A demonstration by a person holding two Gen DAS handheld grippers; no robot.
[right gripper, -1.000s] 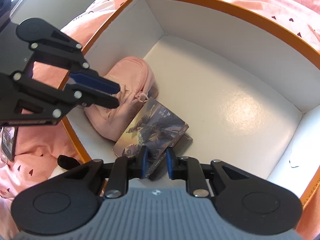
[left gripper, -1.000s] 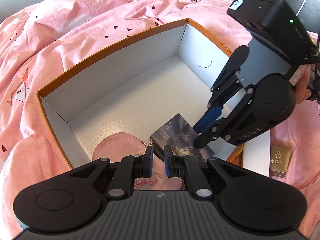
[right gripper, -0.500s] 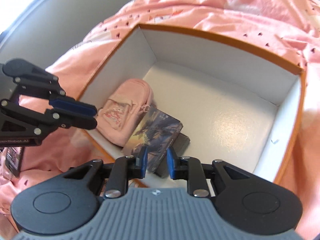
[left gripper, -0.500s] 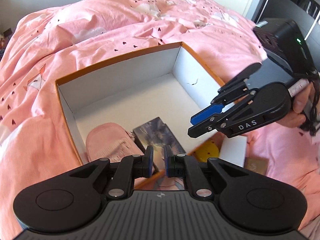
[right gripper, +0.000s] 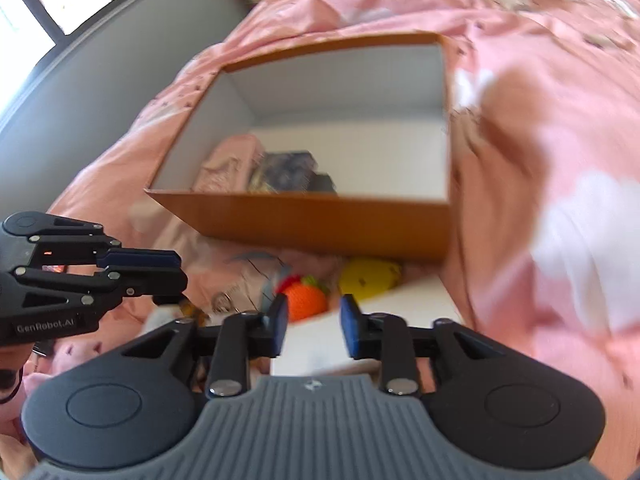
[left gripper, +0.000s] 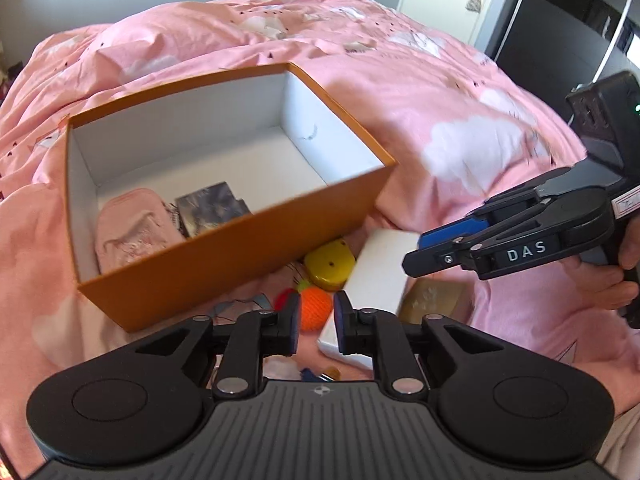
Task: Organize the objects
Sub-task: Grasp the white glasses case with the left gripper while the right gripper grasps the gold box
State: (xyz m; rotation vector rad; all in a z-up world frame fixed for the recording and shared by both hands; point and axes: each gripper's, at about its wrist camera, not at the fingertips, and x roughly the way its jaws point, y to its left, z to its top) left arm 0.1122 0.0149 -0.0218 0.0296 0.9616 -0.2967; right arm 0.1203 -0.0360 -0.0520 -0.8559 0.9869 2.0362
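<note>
An orange box [left gripper: 240, 252] with white inside sits on the pink bed. In it lie a pink pouch [left gripper: 132, 232] and a dark picture card box [left gripper: 212, 208]; both also show in the right wrist view, the pouch [right gripper: 228, 168] and the card box [right gripper: 286, 172]. In front of the box lie an orange knitted ball [left gripper: 316, 310], a yellow disc [left gripper: 330, 266], a white flat box [left gripper: 380, 276] and a gold packet [left gripper: 432, 300]. My left gripper [left gripper: 315, 326] is slightly open and empty, above the ball. My right gripper [right gripper: 313, 326] is open and empty above the white box [right gripper: 360, 320].
Pink bedding [left gripper: 420, 92] surrounds the box. A dark wardrobe and door [left gripper: 560, 20] stand at the back right. A grey wall and window [right gripper: 80, 20] lie to the left. More small items [right gripper: 224, 300] lie on the bedding near the left gripper.
Both grippers have pulled back out of the box to the near side and opened wider. The card box stays in the box beside the pouch.
</note>
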